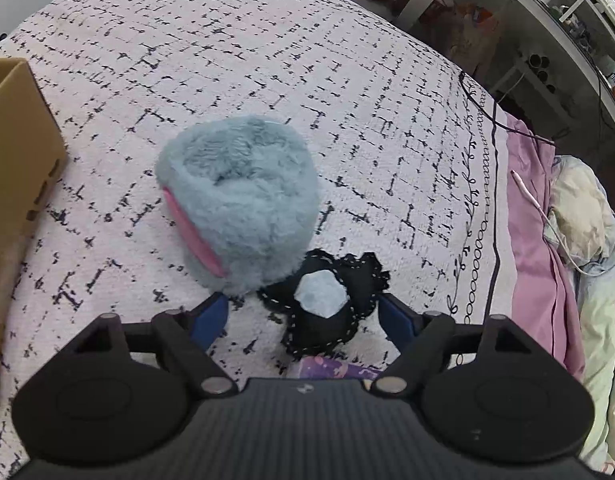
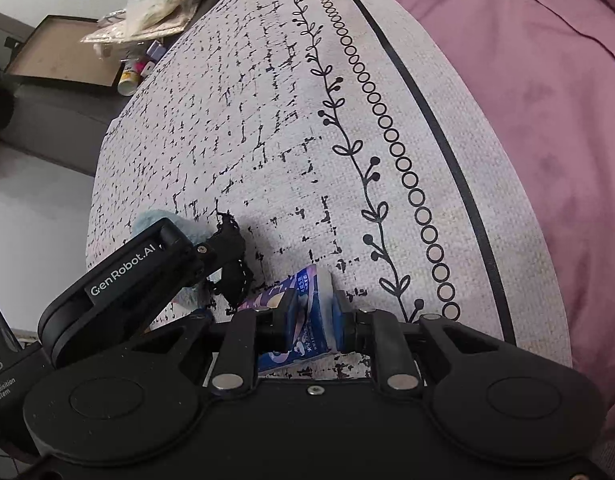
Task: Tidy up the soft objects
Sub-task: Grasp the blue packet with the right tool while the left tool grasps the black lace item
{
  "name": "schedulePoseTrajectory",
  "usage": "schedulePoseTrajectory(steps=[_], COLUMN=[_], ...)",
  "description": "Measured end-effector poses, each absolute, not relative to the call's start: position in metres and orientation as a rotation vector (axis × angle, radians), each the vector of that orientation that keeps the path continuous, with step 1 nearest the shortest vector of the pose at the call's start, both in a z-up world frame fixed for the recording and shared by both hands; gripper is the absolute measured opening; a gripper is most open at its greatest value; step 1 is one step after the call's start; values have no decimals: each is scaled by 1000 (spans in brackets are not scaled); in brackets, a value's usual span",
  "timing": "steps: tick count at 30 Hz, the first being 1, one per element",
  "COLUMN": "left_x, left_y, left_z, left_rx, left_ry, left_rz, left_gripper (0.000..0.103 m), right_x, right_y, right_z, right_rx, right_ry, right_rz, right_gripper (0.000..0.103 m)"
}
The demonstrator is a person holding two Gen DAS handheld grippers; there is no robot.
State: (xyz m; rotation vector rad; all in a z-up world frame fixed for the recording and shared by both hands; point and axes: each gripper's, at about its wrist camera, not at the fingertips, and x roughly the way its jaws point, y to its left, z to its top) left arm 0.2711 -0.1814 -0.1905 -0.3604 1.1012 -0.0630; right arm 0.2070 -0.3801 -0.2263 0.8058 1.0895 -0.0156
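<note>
On my far left stands a cardboard box (image 1: 19, 168), on the patterned cloth (image 1: 267, 60). Right of it lies the fluffy blue toy (image 1: 239, 196), its pink ear turned toward the box. My left gripper (image 1: 303, 316) has its jaws spread wide, one blue finger just beside the toy's base, the other past the black stitched piece (image 1: 327, 308) with its pale blue patch. That piece lies dead ahead between my fingers, so I judge this hand nearer to it and to the toy; a close here would catch it across its width.

My right gripper (image 2: 313, 320) is pinching a tissue pack (image 2: 303, 312), purple and blue, its long axis running away from me along the fingers. It has small print, too fine for me to read. On my left gripper's body, seen from the right wrist, I read "GenRobot.AI", and lower down "Data Acquisition System". Further right runs the cloth's leaf-and-circle border, then a pink sheet (image 2: 547, 100).
</note>
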Motion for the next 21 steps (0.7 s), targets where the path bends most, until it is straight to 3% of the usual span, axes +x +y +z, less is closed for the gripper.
schedulePoseTrajectory(steps=[4, 11, 21], left_x=[272, 268, 253], left_y=[-187, -190, -183], left_z=[-191, -191, -177], left_rx=[-364, -347, -364], left_ry=[1101, 1089, 1072], left_rz=[-85, -98, -103], left_gripper=[63, 22, 22], right_x=[210, 211, 197], right_y=[-381, -379, -378], right_z=[-228, -229, -215], right_rx=[813, 815, 794], right_ry=[1093, 1096, 1056], right_rz=[-11, 3, 26], right_gripper=[18, 18, 15])
